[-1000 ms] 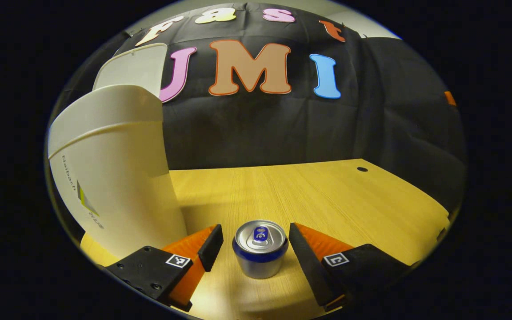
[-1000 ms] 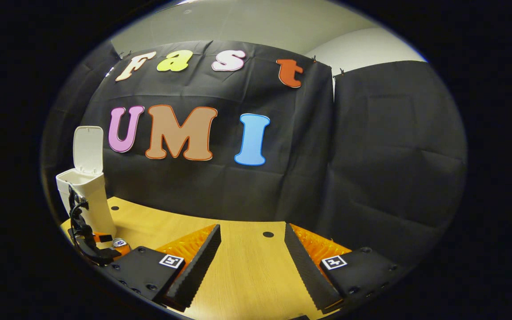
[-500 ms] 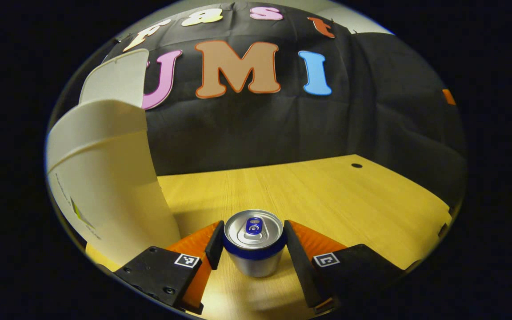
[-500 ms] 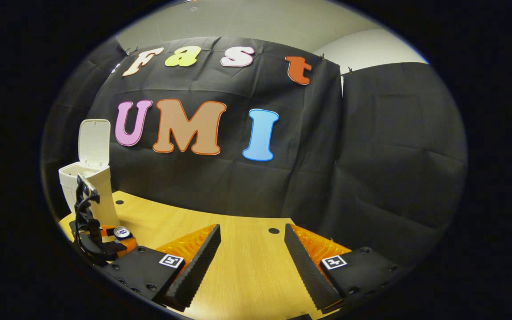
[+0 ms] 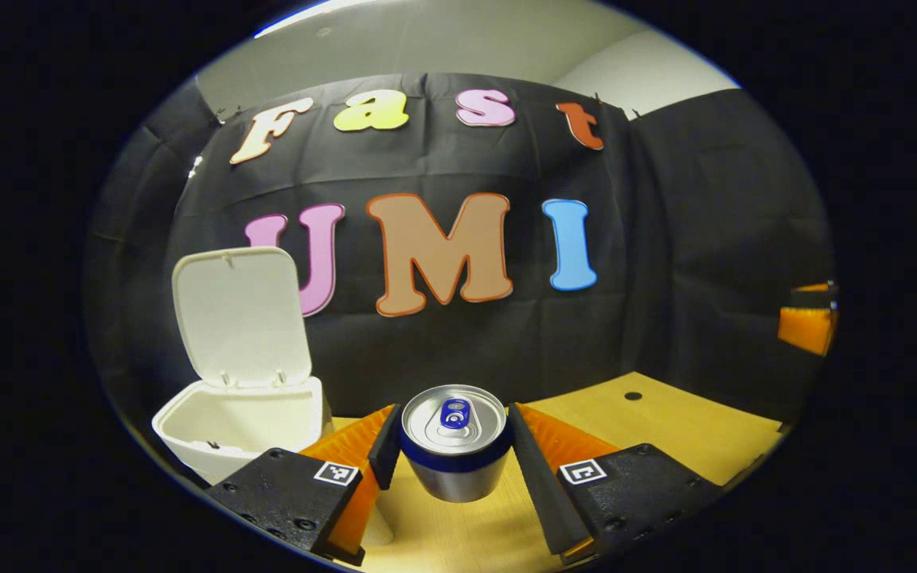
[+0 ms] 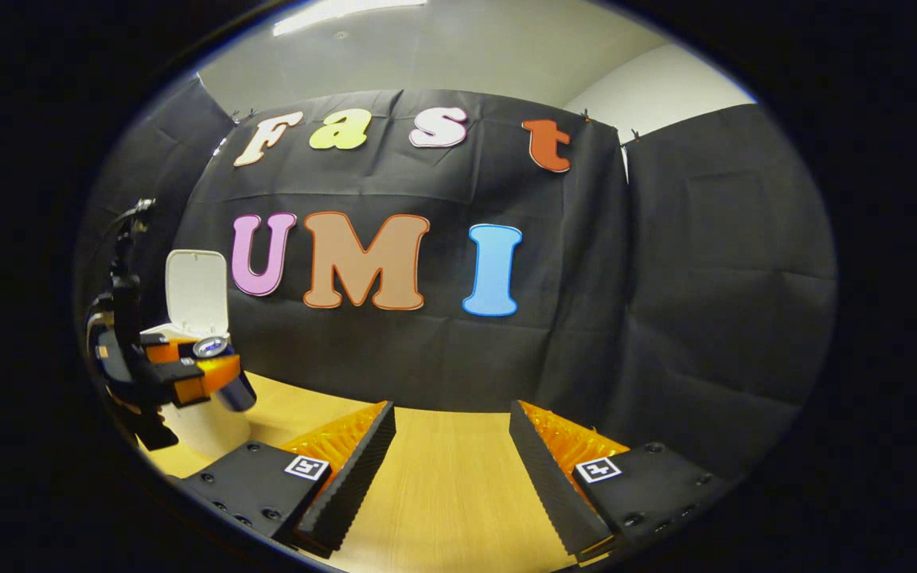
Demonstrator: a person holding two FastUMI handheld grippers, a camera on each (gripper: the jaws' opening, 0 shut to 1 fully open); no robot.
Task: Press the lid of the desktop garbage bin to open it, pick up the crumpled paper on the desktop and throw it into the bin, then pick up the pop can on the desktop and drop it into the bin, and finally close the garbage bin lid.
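A silver pop can (image 5: 454,442) with a blue band hangs above the wooden desktop (image 5: 665,422), held upright with my left gripper (image 5: 450,434) shut on its sides. The white garbage bin (image 5: 239,422) stands to the left and a little below the can, its lid (image 5: 239,316) swung up and the inside showing. In the right gripper view, the left gripper (image 6: 200,370) holds the can (image 6: 224,374) in the air in front of the bin (image 6: 192,318). My right gripper (image 6: 450,446) stands open over the bare desktop (image 6: 450,501) with nothing between its fingers.
The black cloth wall closes the back and right of the desk. A small dark hole (image 5: 632,395) marks the desktop at the far right. Part of the right gripper (image 5: 809,322) shows at the right edge of the left gripper view.
My left gripper closed on the can, then lifted it off the desktop to about the height of the bin's rim. The right gripper barely moved.
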